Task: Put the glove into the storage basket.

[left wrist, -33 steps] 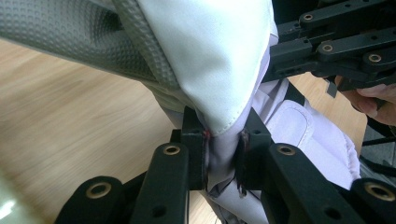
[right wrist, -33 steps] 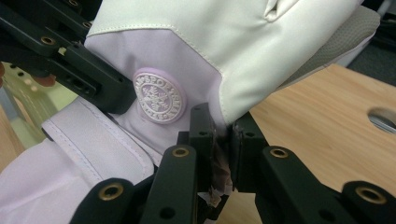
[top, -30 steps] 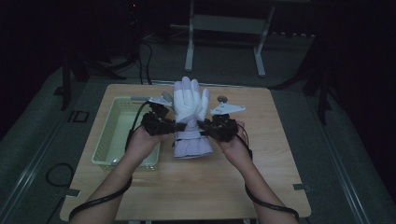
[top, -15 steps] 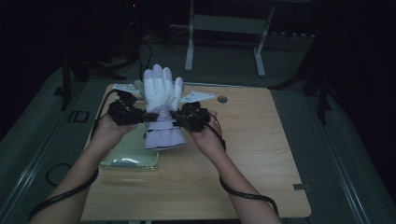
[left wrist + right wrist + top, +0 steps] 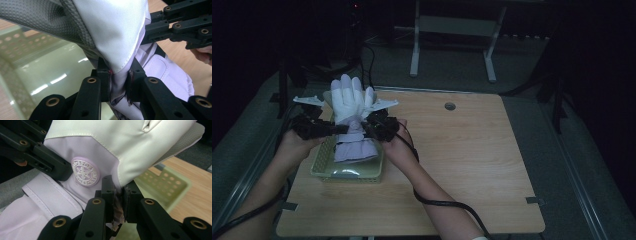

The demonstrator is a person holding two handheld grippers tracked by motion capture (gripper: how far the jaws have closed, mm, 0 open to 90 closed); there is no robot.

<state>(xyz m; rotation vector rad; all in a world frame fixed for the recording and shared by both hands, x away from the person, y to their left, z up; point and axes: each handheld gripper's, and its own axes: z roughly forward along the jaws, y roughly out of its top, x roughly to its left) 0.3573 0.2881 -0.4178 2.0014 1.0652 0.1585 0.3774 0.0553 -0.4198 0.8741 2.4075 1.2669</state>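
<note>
Both grippers and the white-and-lilac ski glove (image 5: 351,120) had shifted left, from mid-table to above the green perforated basket (image 5: 324,167). Left gripper (image 5: 343,129) and right gripper (image 5: 364,131) each pinched the glove's wrist fabric from opposite sides, fingers pointing up.

Glove (image 5: 348,112): white fingers, pale purple cuff; grey bumpy dotted palm side; white stitching on seam; round pale purple badge (image 5: 85,172) with white snowflake and white letters
Left gripper (image 5: 119,86): black, with gold-coloured rivets; red marks on pads
Right gripper (image 5: 119,201): black, same gold rivets
Basket (image 5: 355,173): pale green, rows of little holes
Table (image 5: 472,150): light brown wood grain
</note>
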